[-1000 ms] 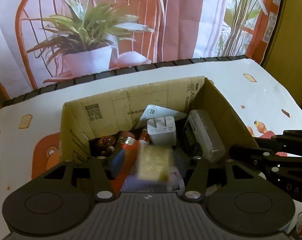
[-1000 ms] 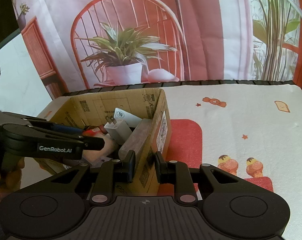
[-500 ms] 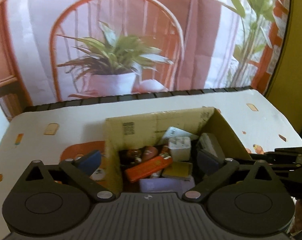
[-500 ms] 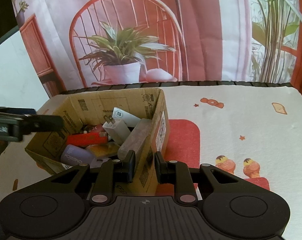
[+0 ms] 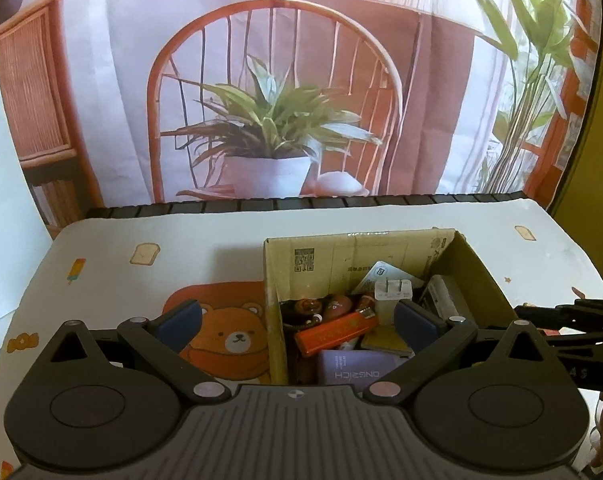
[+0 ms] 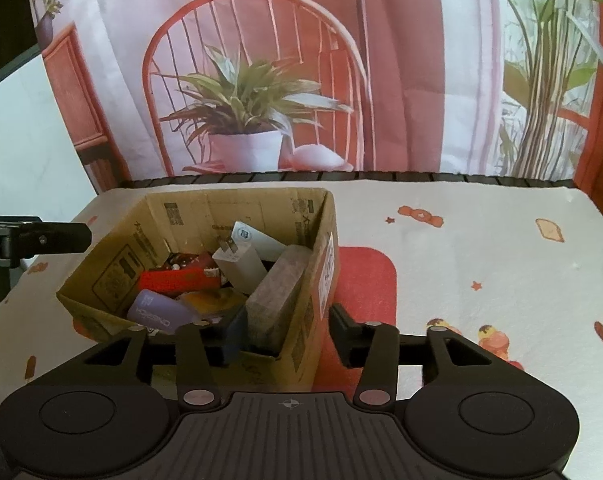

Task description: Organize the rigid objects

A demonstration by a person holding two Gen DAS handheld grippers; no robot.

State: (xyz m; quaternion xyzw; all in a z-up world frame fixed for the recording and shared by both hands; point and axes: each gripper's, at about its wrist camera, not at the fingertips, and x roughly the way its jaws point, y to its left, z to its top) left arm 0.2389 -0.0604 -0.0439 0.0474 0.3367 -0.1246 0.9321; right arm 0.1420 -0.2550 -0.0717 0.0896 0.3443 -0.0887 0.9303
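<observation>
A cardboard box (image 5: 341,256) of small items sits on a white cartoon-print tablecloth (image 6: 481,248), before a backdrop (image 5: 101,80) picturing a chair and potted plant. The left gripper (image 5: 297,322) is spread wide near the box, empty. The right gripper (image 6: 287,334) stands apart, straddling the box's right wall.

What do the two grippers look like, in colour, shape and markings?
Both are matte black. The left gripper has angled linkage arms with silver pivot pins, round discs at each side, a ribbed grey plate and dark blue pads. The right gripper has the same build, with one blue pad showing.
</observation>
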